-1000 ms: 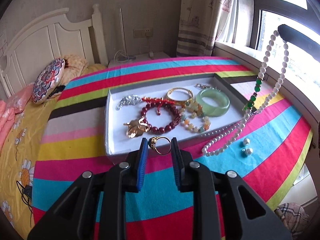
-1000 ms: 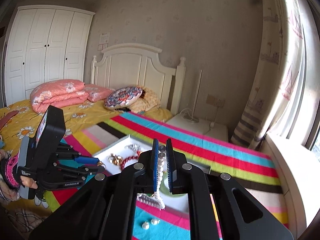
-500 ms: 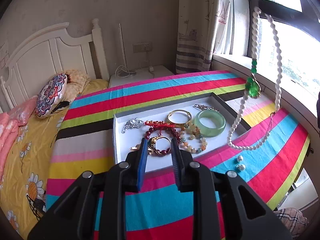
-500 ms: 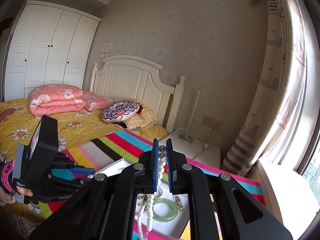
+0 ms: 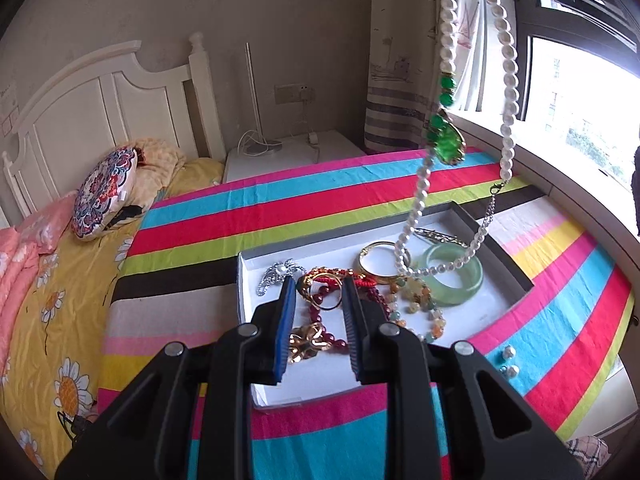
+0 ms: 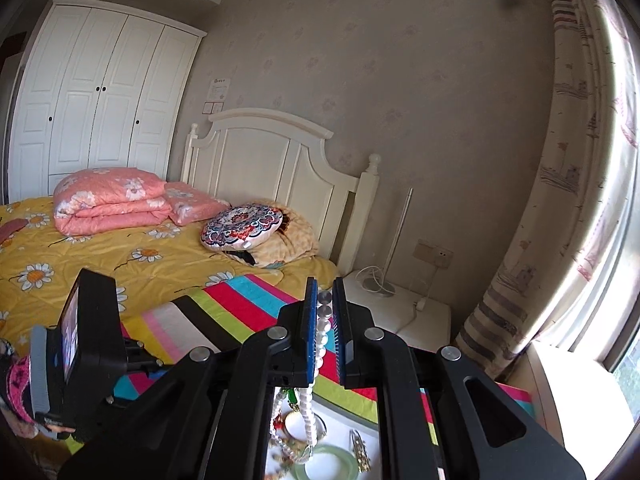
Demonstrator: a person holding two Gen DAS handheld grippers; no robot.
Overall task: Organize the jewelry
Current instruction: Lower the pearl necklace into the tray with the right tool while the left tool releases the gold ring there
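Above the white tray (image 5: 245,280), right gripper (image 6: 325,300) raised nearly level, pinching pearl necklace (image 5: 508,64), left gripper (image 5: 319,292) tilted down, clasping gold ring (image 5: 325,295)

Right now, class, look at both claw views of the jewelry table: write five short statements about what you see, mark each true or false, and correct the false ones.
1. The right claw is shut on the pearl necklace. True.
2. The pearl necklace lies flat on the striped tablecloth. False: it hangs from the right claw, its lower end over the white tray.
3. The left claw holds a gold ring between its pads. True.
4. The green bangle sits outside the tray. False: it lies inside the tray, near its far right corner.
5. Two pearl earrings rest on the striped tablecloth, right of the tray. True.
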